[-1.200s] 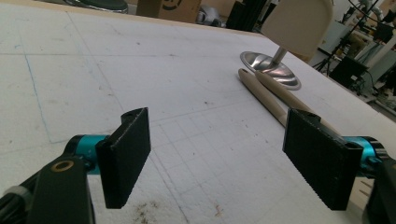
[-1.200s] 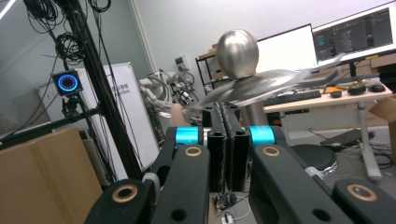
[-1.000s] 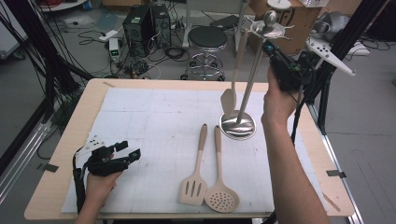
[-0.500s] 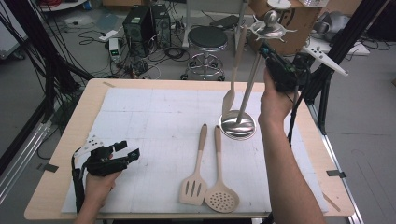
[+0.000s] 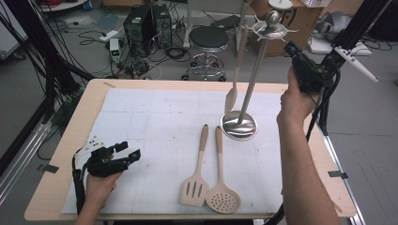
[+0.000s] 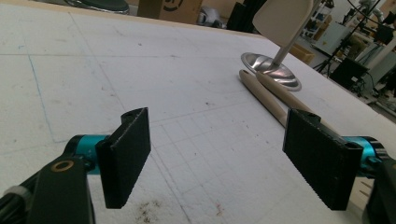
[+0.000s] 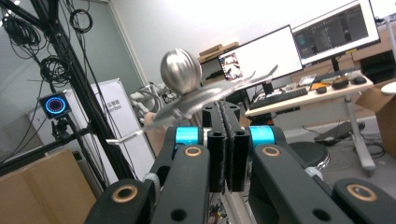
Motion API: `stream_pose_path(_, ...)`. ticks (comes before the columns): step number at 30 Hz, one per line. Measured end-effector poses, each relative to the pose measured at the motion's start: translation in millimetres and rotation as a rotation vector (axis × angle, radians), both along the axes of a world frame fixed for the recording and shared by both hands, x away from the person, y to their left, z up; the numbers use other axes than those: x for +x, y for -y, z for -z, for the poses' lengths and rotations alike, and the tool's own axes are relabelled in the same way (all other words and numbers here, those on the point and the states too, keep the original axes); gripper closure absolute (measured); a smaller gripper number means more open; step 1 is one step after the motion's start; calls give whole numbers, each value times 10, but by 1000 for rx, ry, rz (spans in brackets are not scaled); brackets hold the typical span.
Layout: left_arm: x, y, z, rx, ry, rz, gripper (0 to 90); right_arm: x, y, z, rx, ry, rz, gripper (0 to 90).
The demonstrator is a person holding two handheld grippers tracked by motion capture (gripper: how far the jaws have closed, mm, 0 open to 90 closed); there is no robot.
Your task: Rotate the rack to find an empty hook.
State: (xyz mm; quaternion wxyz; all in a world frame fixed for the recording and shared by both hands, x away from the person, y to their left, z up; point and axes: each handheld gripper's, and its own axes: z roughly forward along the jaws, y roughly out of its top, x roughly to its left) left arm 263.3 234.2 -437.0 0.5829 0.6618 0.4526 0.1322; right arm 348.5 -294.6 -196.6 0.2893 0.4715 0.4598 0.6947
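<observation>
A steel utensil stand point(image 5: 253, 79) with a ball top and hooks rises from a round base at the table's back right. A beige spatula point(image 5: 233, 93) hangs from one hook. A slotted turner point(image 5: 197, 173) and a round skimmer point(image 5: 221, 187) lie side by side in front of the stand. My left gripper point(image 5: 130, 151) rests on the mat at front left, open and with nothing in it point(image 6: 219, 154). My right gripper point(image 5: 288, 47) is held high, just right of the stand's top. Its jaws point(image 7: 227, 112) are shut on nothing, beside the ball top point(image 7: 180, 71).
A white gridded mat point(image 5: 155, 122) covers the wooden table point(image 5: 84, 112). Beyond the far edge stand a stool point(image 5: 207, 42), cardboard boxes, cables and black frame posts. The two wooden handles point(image 6: 261, 91) lie ahead of my left gripper, with the stand's base point(image 6: 271, 74) behind them.
My right hand and gripper have drawn to the right, away from the stand's top. The spatula stays hanging on the hook. The left hand has not moved.
</observation>
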Motion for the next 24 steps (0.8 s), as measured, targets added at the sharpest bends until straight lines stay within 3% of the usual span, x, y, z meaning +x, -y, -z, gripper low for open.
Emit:
stream_pose_path(5,-2,3,0,-3,0,0,239,-41,-62,-74,-60,24,2,894)
stream_pose_path(24,4,9,5,3,0,4,239,-63,-114,-37,-83,26,2,894)
